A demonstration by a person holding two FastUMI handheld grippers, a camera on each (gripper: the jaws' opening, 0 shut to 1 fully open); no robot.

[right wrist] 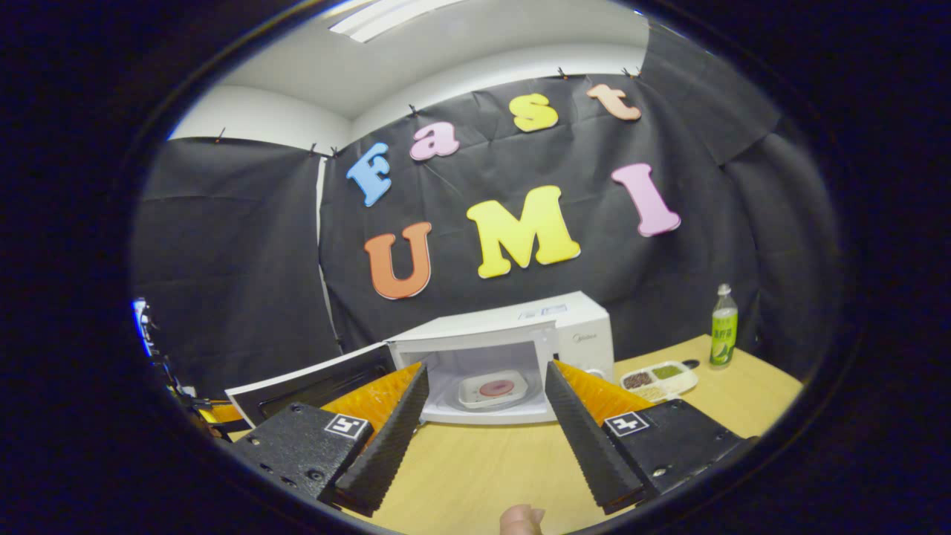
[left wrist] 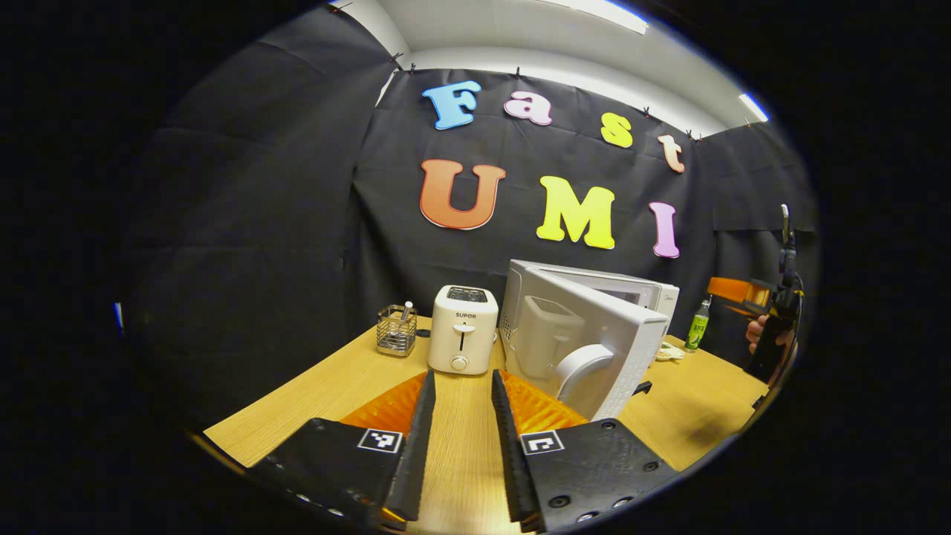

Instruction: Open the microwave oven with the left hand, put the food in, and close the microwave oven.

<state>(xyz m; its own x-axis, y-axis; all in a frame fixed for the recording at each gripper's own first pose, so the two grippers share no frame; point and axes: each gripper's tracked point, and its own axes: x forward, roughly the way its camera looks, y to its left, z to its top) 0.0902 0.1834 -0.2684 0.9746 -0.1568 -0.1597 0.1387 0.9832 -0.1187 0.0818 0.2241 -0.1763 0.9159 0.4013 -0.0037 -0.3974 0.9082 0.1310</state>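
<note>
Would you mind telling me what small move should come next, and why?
Probably bring the left gripper to the microwave door and push it shut: the food dish already sits inside the microwave, the door stands open, and both grippers are empty.

One microwave (right wrist: 513,349) is sitting on the single wooden table (right wrist: 475,468), and one door (left wrist: 594,349) is hanging open on it. One plate of food (right wrist: 494,388) is lying inside. One toaster (left wrist: 463,328) is standing nearby, with one wire basket (left wrist: 396,331) next to it. One green bottle (right wrist: 723,327) is standing at the far side, and one divided tray (right wrist: 660,379) is lying near it, showing three compartments. Two grippers are showing: the left gripper (left wrist: 457,438) and the right gripper (right wrist: 483,431)
</note>
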